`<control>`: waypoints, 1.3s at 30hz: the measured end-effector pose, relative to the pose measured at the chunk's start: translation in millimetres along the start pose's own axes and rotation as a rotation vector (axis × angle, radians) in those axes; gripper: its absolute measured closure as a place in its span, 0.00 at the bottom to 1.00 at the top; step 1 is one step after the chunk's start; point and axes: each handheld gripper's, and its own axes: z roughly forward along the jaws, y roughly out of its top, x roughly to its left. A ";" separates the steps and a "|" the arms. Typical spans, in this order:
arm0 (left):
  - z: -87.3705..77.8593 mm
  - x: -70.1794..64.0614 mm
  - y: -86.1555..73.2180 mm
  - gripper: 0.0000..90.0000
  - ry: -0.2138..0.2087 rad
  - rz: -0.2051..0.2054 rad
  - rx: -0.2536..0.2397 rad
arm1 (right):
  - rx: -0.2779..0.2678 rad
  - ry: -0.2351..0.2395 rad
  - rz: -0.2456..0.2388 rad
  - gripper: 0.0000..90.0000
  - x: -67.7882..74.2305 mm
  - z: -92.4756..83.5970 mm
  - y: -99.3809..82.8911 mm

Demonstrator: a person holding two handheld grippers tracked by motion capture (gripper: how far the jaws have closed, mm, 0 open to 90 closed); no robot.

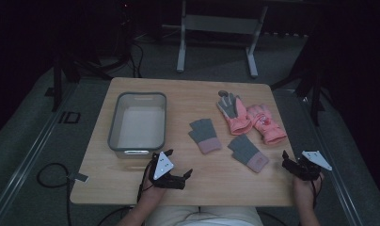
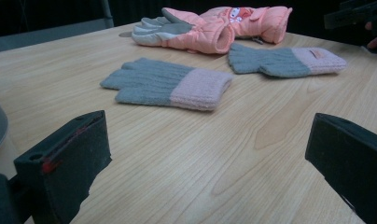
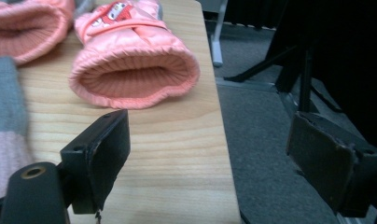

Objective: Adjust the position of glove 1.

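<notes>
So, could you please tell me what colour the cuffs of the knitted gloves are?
Pale pink, on grey knitted gloves; clearest in the left gripper view.

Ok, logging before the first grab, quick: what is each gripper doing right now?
Left gripper: jaws open, holding nothing.
Right gripper: jaws open, holding nothing.

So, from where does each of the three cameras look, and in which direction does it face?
High view: above the person's side, facing forward and down on the wooden table; forearms, left gripper, right gripper.
Left gripper view: low, along its open jaws, toward the grey-and-pink knitted glove.
Right gripper view: low at the table's edge, toward the pink padded glove's cuff; open jaws.
Shared: both gripper views show pink padded gloves.
</notes>
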 end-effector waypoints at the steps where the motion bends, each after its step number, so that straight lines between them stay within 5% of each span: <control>1: 0.1 0.0 0.0 0.00 0.000 0.000 0.001 | 0.000 0.000 0.000 0.15 0.0 0.0 0.0; 15: 0.5 0.5 0.5 0.00 -0.002 0.004 0.011 | 0.076 -0.101 -0.006 0.15 -5.9 -0.4 4.2; 21: 0.3 0.5 0.4 0.00 0.001 0.001 0.008 | 0.098 -0.079 0.023 0.15 -11.5 -5.1 14.0; 25: 0.2 0.8 0.2 0.00 0.002 -0.008 0.004 | 0.091 -0.062 0.002 0.15 -7.4 -10.0 31.4; 39: 0.3 1.1 0.2 0.00 0.000 -0.010 0.004 | -0.022 0.021 -0.014 0.14 17.8 -18.0 100.5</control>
